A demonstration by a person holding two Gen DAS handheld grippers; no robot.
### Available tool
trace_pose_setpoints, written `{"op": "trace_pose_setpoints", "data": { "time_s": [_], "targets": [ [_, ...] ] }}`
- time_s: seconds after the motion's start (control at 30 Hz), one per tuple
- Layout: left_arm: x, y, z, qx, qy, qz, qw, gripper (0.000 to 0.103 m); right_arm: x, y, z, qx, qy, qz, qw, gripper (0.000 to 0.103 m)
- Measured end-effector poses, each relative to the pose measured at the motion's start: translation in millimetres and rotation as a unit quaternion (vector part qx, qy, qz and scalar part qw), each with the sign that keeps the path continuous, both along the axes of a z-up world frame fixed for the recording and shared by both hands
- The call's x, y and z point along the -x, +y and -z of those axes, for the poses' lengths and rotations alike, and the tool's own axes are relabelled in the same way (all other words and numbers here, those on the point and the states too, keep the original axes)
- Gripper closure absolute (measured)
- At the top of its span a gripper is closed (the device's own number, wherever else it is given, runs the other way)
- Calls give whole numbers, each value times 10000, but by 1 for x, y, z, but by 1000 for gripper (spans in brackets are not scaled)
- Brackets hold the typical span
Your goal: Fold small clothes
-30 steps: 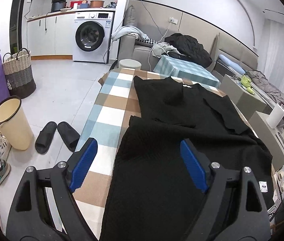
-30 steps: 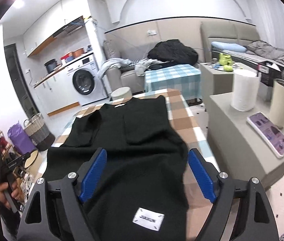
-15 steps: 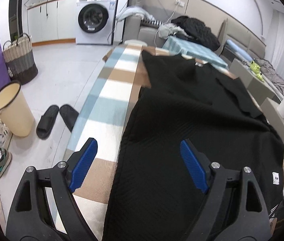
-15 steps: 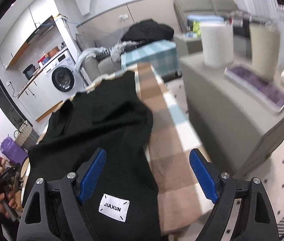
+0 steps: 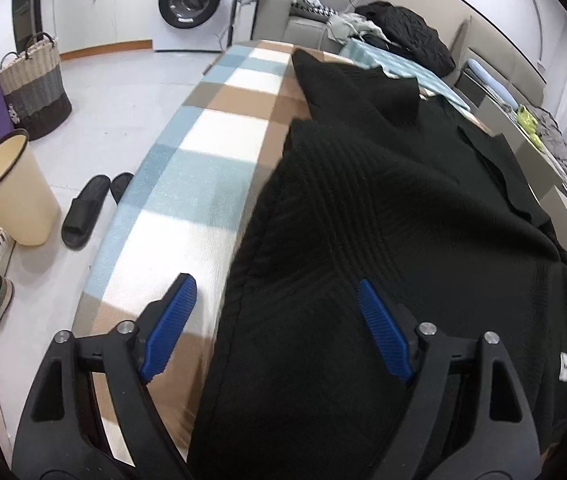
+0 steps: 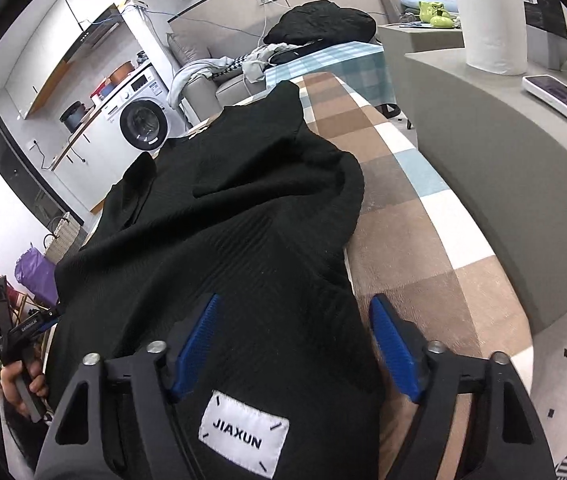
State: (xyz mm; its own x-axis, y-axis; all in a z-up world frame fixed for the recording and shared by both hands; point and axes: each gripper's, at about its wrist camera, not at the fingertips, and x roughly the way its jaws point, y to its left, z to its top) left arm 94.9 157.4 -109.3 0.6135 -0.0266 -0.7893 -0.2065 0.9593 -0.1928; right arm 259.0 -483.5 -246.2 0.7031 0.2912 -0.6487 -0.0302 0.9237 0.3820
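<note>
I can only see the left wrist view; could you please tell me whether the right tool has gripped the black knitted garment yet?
Observer: Not yet. The right tool is open, with the right edge of the black knitted garment lying between its fingers.
Operator: Thank you. What does the small white sewn label say?
Observer: It reads JIAXUN.
Operator: And what lies beside that edge?
Observer: Bare checked tablecloth, then a grey counter alongside it.
</note>
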Motion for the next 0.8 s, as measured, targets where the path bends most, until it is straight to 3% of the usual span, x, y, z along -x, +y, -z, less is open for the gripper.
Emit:
{"op": "trace_pose_setpoints", "data": {
  "time_s": [0.03,0.07,0.1,0.17,0.2,0.43,0.6,0.67,0.73,0.8],
  "targets": [
    [-3,0,0,43,-26,24,10000,40,-2,1,1,-47,-64,-49,10000,44],
    [-6,-1,1,51,-42,46,10000,54,-3,1,1,-50,-81,-73,9999,55],
    [-9,-2,2,-17,-68,55,10000,79,-4,2,1,-25,-90,-96,9999,60],
    [-10,-3,3,-76,-54,116,9999,94,-4,5,0,81,-228,-144,9996,90],
    [-7,-3,1,-49,-122,125,9998,96,-3,6,-3,137,-349,-133,9992,95],
    [32,0,-21,103,-504,218,9984,98,11,-29,-20,-295,-829,551,9946,98],
    [53,-5,-25,221,-545,408,9974,97,1,-33,-13,-435,-485,516,9965,97],
    [53,-5,-22,209,-498,356,9979,96,-1,-34,-11,-488,-399,509,9967,88],
    [51,-6,-17,207,-368,336,9985,86,-2,-35,-8,-608,-364,466,9964,76],
    [48,-6,-11,276,-225,303,9989,60,0,-35,-6,-622,-363,464,9963,66]
  ]
}}
